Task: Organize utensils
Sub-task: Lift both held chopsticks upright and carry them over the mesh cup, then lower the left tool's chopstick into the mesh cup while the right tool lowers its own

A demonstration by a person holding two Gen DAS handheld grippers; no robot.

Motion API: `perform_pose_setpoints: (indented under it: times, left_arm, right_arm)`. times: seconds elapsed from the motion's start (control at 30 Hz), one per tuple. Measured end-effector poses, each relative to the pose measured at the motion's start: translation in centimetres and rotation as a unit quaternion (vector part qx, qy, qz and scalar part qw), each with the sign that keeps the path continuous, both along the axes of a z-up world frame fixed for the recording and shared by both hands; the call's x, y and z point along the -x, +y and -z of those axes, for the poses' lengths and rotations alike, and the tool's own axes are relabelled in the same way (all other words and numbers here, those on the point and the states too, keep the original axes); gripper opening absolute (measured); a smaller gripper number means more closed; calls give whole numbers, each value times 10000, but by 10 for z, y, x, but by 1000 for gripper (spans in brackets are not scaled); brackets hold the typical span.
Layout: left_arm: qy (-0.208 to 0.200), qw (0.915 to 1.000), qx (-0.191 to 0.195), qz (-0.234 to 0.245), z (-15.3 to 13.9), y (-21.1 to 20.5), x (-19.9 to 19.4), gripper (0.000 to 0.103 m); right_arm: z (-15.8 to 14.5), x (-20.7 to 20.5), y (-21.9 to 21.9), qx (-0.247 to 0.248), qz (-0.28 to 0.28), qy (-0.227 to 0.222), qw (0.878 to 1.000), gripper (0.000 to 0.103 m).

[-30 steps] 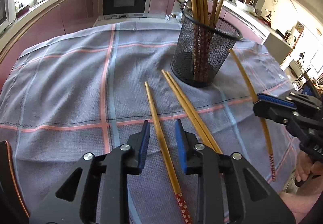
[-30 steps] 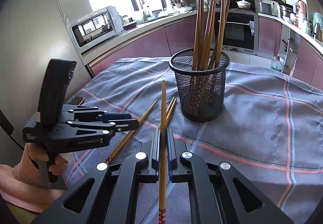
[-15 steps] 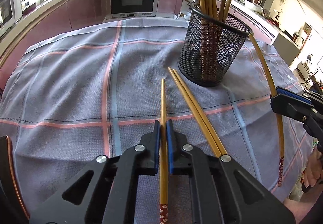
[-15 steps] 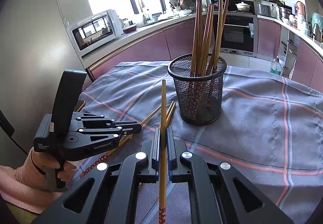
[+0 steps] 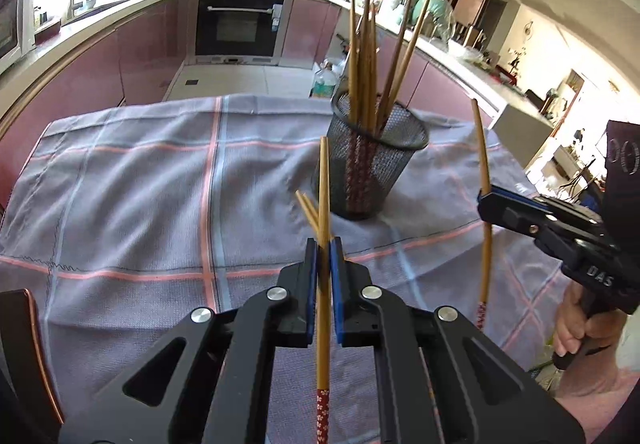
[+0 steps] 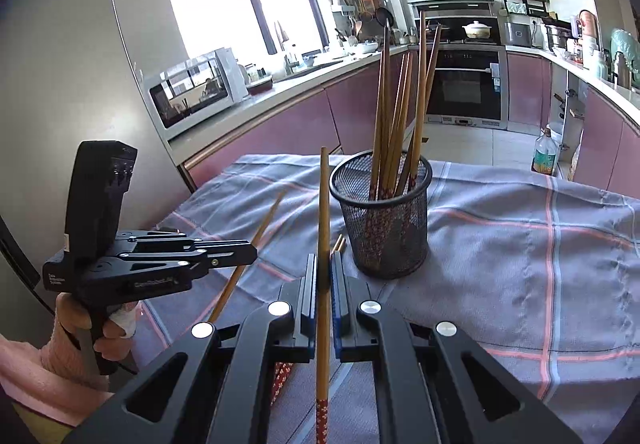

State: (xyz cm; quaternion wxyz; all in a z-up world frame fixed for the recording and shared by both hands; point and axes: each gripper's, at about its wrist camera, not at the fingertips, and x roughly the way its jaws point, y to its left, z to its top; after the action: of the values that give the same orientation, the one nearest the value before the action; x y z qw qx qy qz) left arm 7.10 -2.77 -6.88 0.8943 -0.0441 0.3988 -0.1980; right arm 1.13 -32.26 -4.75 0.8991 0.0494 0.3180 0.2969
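A: Left view, starting at the left edge. What is on the bench (image 5: pixel 120 179)?

B: A grey checked cloth (image 5: pixel 132 211) covers it; that side of the cloth carries nothing. Near the middle, the left tool (image 5: pixel 323 256) has its blue pads pressed together on one chopstick (image 5: pixel 323 187). The stick is clear of the cloth, plain tip forward, red patterned end back toward the camera.

A: Anything under it?

B: A loose pair (image 5: pixel 310 209) lies flat on the cloth, tips showing just left of the clamped stick, close to the cup's base.

A: The cup?

B: Black mesh cup (image 5: pixel 374 171), upright, right of centre and toward the far edge. A bundle of sticks (image 5: pixel 366 55) stands in it, patterned ends down, tips fanned out.

A: Further right?

B: Right tool (image 5: pixel 486 201), jaws tight on a second stick (image 5: pixel 482 151), held nearly upright over the near right part of the bench. A hand (image 5: pixel 576 324) grips the handle.

A: Right view, same order.

B: Left tool (image 6: pixel 250 252) at left, held in a hand (image 6: pixel 100 328), its stick (image 6: pixel 256 236) slanting up and right. Centre: right tool (image 6: pixel 323 276) clamped on its stick (image 6: pixel 324 211). The loose pair's ends (image 6: pixel 339 244) show just beside the cup (image 6: pixel 384 219).
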Motion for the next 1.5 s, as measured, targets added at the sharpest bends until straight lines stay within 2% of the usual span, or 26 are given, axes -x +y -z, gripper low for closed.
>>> perform_pose_setpoints:
  times: [0.37, 0.73, 1.5]
  left_arm:
    - [-617, 9974, 345, 168, -52, 6, 18, 7]
    - [-1086, 9915, 708, 72, -96, 17, 20, 7]
    - [-1802, 9813, 668, 108, -168, -14, -8, 7]
  right_arm:
    - [-27, -4, -8, -272, 77, -351, 9990, 5]
    - [-51, -13, -14, -436, 186, -661, 9967, 5]
    - [-103, -32, -25, -527, 430, -1433, 9873, 5]
